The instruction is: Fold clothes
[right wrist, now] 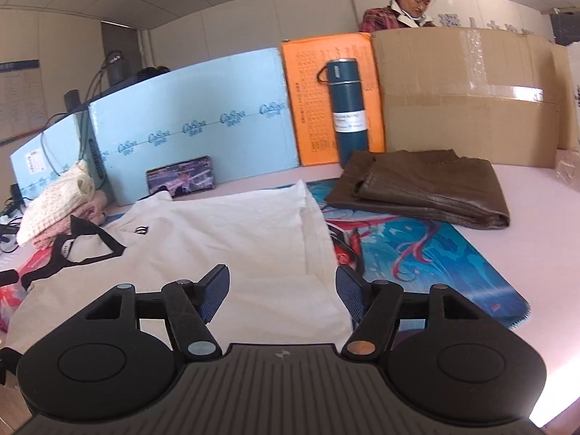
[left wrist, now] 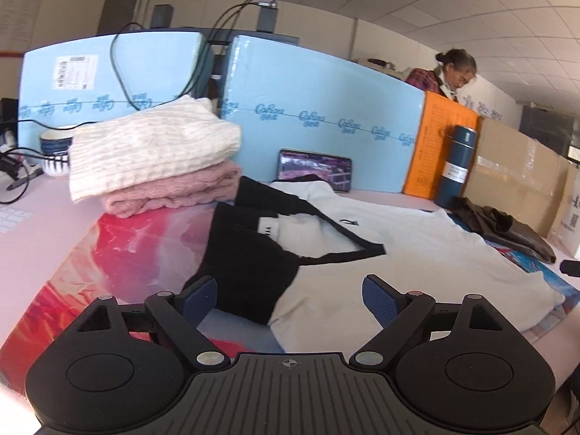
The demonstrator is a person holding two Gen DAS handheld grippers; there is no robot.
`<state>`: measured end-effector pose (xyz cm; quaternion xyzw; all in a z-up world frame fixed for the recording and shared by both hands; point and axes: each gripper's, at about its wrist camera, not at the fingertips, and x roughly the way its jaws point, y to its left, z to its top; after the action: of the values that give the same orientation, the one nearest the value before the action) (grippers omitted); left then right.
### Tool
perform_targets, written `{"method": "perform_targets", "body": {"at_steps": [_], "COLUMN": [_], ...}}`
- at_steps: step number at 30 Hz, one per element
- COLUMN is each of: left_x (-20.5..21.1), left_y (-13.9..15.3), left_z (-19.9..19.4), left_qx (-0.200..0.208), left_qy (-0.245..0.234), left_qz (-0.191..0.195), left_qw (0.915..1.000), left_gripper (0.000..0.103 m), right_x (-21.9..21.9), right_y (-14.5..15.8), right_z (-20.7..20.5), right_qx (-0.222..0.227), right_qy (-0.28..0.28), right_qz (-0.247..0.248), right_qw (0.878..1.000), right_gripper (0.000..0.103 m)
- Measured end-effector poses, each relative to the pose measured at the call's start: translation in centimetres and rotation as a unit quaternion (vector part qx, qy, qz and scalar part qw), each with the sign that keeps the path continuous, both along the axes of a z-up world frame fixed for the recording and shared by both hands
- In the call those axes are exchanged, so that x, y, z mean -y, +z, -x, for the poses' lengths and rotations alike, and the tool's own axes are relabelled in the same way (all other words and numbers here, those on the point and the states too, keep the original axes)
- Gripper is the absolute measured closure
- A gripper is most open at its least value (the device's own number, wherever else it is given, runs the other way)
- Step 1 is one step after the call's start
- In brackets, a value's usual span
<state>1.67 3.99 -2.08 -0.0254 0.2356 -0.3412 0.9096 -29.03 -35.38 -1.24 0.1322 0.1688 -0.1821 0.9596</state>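
Fingers first: the left gripper (left wrist: 288, 299) has its blue pads (left wrist: 378, 299) spread wide, nothing between them, hovering over the near edge of the white shirt (left wrist: 417, 253) where a black sleeve (left wrist: 250, 268) is folded across the chest. The right gripper (right wrist: 281, 291) is also spread, a bit narrower, empty — its fingers (right wrist: 217, 291) sit above the shirt's hem (right wrist: 272, 239), no cloth pinched.

The shirt, white w/ black collar trim (right wrist: 90, 250) and a small chest logo, lies flat on a colourful printed mat (right wrist: 435, 253) on the pink table (right wrist: 536, 224), roughly centre.

Progress, as I read it: partway. Done already — a cream knit (left wrist: 152, 145) stacked on a pink knit (left wrist: 174, 188) at the left, plus a brown leather garment (right wrist: 427, 188) folded at the right near the teal flask (right wrist: 348, 108). The shirt looks mid-fold: one sleeve in, body still full length, right side not clearly tucked. Left to do, probably: other side in, then fold hem up & stack.

Behind, blue foam boards (right wrist: 188, 119), an orange board and a cardboard box wall off the desk; a person (right wrist: 402, 7) stands beyond.
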Motion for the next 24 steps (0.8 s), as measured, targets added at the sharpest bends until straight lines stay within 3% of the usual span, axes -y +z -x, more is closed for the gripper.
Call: {"method": "perform_targets", "body": {"at_steps": [3,5,7,9,11,14,20,22,24], "left_x": [-0.9,-1.4,-1.6,-1.3,-0.8,0.0,1.3,1.4,1.8], "left_y": [-0.3,-0.9,-1.3,-1.5,-1.4,-1.5,-1.5,-1.6,-1.6], "left_z": [-2.5,-3.6,-4.3,-4.6,-4.6,-4.8,-4.6,-4.8,-4.9], "left_qx": [-0.057,-0.086,-0.099,-0.098,-0.095,-0.096,-0.093,-0.099,-0.097], "left_qy": [0.053,0.054,0.05,0.051,0.045,0.036,0.036,0.04,0.046], "left_qz": [0.021,0.048,0.061,0.057,0.051,0.052,0.049,0.055,0.051], "left_qw": [0.9968,0.9937,0.9919,0.9922,0.9931,0.9934,0.9938,0.9928,0.9929], "left_gripper": [0.014,0.015,0.015,0.015,0.014,0.014,0.013,0.013,0.013], "right_x": [-2.2,-4.2,-6.6,-9.0,-11.1,-13.9,-17.5,-18.3,-18.8], "right_y": [0.1,-0.1,-0.2,-0.3,-0.3,-0.6,-2.3,-2.6,-2.8], "right_z": [-3.1,-4.9,-6.1,-7.0,-7.7,-9.0,-11.2,-11.1,-10.9], "right_qx": [0.011,0.016,0.011,0.002,-0.016,-0.04,-0.091,-0.091,-0.086], "right_qy": [0.121,0.216,0.318,0.411,0.463,0.512,0.562,0.568,0.569], "right_qz": [-0.017,-0.026,-0.02,-0.006,0.019,0.059,0.134,0.158,0.179], "right_qw": [0.992,0.976,0.948,0.912,0.886,0.856,0.811,0.802,0.798], "right_gripper": [0.037,0.036,0.035,0.032,0.027,0.027,0.027,0.028,0.037]}}
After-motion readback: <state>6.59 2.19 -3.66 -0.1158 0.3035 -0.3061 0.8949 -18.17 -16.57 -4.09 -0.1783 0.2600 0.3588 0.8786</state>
